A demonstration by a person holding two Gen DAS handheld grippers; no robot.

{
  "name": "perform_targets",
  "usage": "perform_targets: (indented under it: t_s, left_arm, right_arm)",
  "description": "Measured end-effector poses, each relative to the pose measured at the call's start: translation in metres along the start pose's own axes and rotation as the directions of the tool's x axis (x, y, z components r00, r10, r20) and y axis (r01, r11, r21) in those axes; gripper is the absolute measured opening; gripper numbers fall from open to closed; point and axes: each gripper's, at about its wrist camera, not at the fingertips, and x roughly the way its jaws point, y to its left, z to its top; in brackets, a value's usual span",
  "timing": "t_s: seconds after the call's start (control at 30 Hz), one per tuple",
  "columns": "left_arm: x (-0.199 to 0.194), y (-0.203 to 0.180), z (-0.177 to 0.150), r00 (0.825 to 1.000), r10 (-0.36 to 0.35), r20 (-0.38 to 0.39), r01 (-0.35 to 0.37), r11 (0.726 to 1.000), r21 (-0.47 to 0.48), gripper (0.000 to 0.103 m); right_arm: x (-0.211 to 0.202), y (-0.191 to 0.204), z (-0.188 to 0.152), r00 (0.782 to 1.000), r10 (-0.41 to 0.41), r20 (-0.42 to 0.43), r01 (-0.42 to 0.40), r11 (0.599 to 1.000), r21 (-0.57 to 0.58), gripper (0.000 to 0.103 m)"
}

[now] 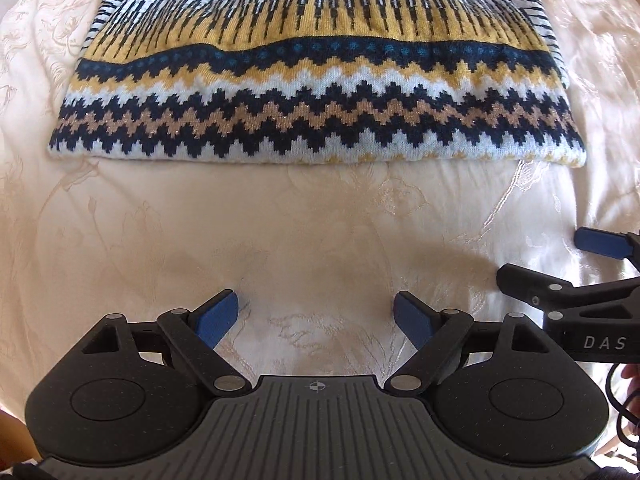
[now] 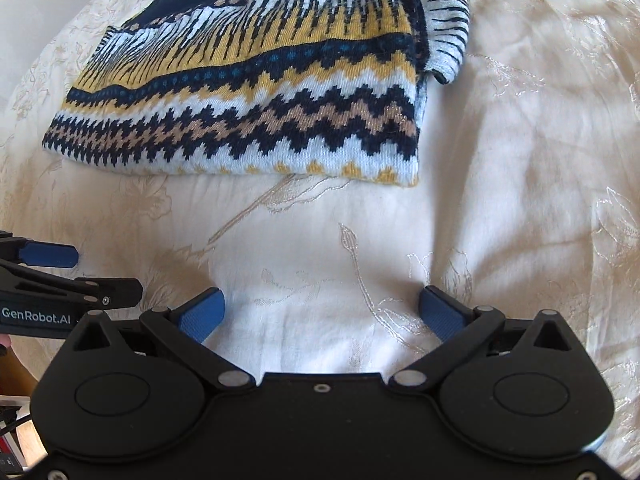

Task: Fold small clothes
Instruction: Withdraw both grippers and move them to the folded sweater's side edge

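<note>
Ahead of both tongs, well apart from their tips, the patterned sweater (image 1: 316,76) lies folded into a thick bundle on the cream bedspread (image 1: 304,232), one striped cuff (image 2: 448,28) sticking out on its right side. Left tongs (image 1: 316,316) and right tongs (image 2: 322,312) hover side by side, both spread wide and pinching nothing. It looks a soft, floppy knit, light but bulky, so I'd pinch through all layers at the near corners, or it'll sag open.

Knitted wool sweater (image 1: 316,92), glossy embroidered bedspread (image 1: 320,232)
</note>
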Motion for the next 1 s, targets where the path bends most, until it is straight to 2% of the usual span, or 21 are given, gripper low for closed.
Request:
perform_targets:
  t_s: [0.17,0.3,0.37,0.47,0.63,0.83,0.87,1.0]
  left_arm:
    - [-0.015,0.014,-0.003,0.998,0.024,0.063,-0.022,0.999,-0.04,0.084]
    - [-0.031,0.026,0.0,0.987,0.052,0.153,-0.041,0.996,-0.074,0.082]
    - [-0.037,0.032,0.003,0.982,0.053,0.181,-0.037,0.996,-0.087,0.08]
    - [-0.043,0.038,0.015,0.978,0.027,0.208,-0.003,0.993,-0.115,0.079]
    - [-0.045,0.045,0.036,0.97,0.071,0.233,-0.048,0.994,-0.102,0.079]
    - [-0.051,0.07,0.054,0.964,0.034,0.264,-0.01,0.996,-0.093,0.079]
    - [-0.052,0.073,0.059,0.963,0.031,0.269,-0.006,0.996,-0.093,0.079]
    - [-0.055,0.081,0.078,0.956,0.053,0.289,-0.032,0.997,-0.077,0.079]
  right_arm:
    - [0.001,0.001,0.006,1.0,0.001,0.005,-0.001,1.0,0.012,0.103]
    - [-0.005,-0.009,0.001,1.0,0.004,-0.014,-0.004,1.0,0.02,0.103]
    - [0.008,-0.002,0.012,1.0,0.001,-0.027,-0.001,1.0,0.022,0.103]
    - [0.01,-0.001,0.012,0.999,-0.009,-0.032,0.009,1.0,0.023,0.103]
    - [0.011,-0.001,0.016,0.999,-0.011,-0.039,0.013,0.999,0.039,0.103]
    - [0.001,-0.013,0.032,0.999,0.029,-0.024,-0.023,0.977,0.21,0.1]
    - [-0.002,-0.017,0.036,0.999,0.036,-0.009,-0.032,0.969,0.245,0.097]
    - [-0.015,-0.028,0.053,0.997,0.031,0.07,-0.053,0.944,0.325,0.097]
